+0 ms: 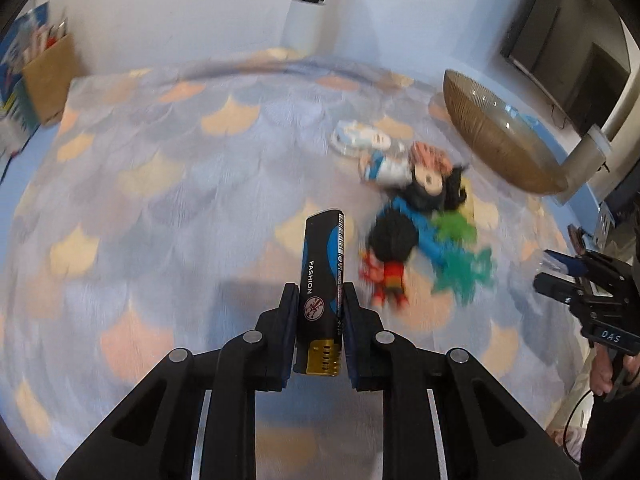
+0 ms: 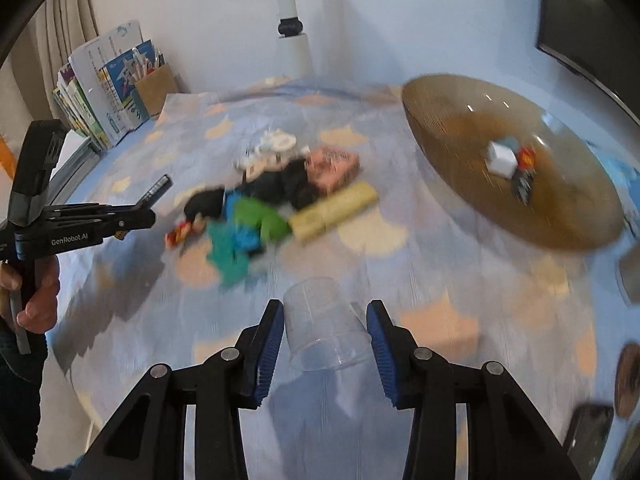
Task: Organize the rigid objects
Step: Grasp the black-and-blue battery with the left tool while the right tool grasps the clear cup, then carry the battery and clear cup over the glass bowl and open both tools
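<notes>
Clamping black lighter (image 1: 320,276) lengthwise in left gripper (image 1: 320,300) jaws, gold end rearward, right gripper (image 2: 325,320) jaws round clear cup (image 2: 324,320).

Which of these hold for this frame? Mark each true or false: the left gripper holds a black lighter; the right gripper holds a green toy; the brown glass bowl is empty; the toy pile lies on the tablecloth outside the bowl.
1. The left gripper is shut on a black lighter. True.
2. The right gripper has a green toy between its fingers. False: a clear plastic cup sits between them; the green toy lies in the pile.
3. The brown glass bowl is empty. False: a white cube and small dark pieces lie inside.
4. The toy pile lies on the tablecloth, outside the bowl. True.
</notes>
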### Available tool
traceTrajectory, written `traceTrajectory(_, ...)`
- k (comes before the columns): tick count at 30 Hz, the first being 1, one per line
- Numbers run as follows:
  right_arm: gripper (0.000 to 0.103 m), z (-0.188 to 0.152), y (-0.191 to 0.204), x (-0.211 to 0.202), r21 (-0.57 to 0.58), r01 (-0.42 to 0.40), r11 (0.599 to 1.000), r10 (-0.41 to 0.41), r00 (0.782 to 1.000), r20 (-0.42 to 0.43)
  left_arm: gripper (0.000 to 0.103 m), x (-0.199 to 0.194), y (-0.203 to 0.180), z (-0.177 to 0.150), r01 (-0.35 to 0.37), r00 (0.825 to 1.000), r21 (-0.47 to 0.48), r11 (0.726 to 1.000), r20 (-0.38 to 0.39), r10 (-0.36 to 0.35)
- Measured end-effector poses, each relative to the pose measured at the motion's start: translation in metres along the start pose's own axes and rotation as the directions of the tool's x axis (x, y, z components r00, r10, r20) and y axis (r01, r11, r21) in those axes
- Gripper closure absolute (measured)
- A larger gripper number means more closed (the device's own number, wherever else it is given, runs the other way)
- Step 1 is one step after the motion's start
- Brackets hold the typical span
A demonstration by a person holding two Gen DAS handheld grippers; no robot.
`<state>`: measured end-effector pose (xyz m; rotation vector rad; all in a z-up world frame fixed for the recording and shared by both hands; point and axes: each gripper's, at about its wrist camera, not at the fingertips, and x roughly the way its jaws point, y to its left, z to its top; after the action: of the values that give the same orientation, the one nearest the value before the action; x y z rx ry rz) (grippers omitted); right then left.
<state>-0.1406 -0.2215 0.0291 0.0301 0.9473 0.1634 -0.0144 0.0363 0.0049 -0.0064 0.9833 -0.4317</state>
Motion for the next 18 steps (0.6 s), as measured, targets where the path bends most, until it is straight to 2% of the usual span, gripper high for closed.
traceTrajectory(2, 0.061, -0.01, -0.001, -0.001, 0.003, 0.002, 1.0, -0.002, 1.0, -0.007, 0.085, 0.002, -0.003, -0.01, -0.041, 0.999, 0.004, 0.999, -0.017, 0.041)
traceTrajectory(4, 0.061, -0.017, -0.004, 0.0, 0.019, 0.0, 1.0, 0.0, 1.0, -0.015, 0.083, 0.003, -0.004, -0.013, -0.052, 0.999, 0.002, 0.999, -0.016, 0.052)
traceTrajectory(6, 0.061, -0.021, -0.007, 0.0, 0.037, -0.007, 0.999, 0.008, 1.0, -0.018, 0.068, 0.004, -0.008, -0.011, -0.056, 0.998, 0.009, 0.998, -0.021, 0.056)
traceTrajectory(7, 0.061, -0.023, -0.007, 0.0, 0.041, -0.013, 0.999, 0.014, 1.0, -0.016, 0.066, 0.004, -0.009, -0.01, -0.072, 0.997, 0.014, 0.997, -0.018, 0.073)
traceTrajectory(12, 0.061, -0.03, -0.007, -0.006, 0.04, -0.037, 0.999, 0.037, 0.999, -0.004, 0.068, 0.009, -0.021, -0.011, -0.124, 0.992, 0.058, 0.991, -0.008, 0.125)
traceTrajectory(13, 0.061, -0.031, -0.008, -0.006, 0.04, -0.043, 0.998, 0.043, 0.999, -0.004, 0.081, 0.01, -0.024, -0.011, -0.142, 0.99, 0.066, 0.988, 0.0, 0.143)
traceTrajectory(14, 0.061, -0.031, -0.008, -0.007, 0.04, -0.052, 0.998, 0.053, 0.999, -0.002, 0.083, 0.01, -0.026, -0.012, -0.149, 0.989, 0.07, 0.986, 0.004, 0.149)
traceTrajectory(18, 0.061, -0.034, -0.006, -0.009, 0.037, -0.072, 0.997, 0.072, 0.997, 0.008, 0.083, 0.004, -0.032, -0.016, -0.126, 0.992, 0.04, 0.991, 0.036, 0.124)
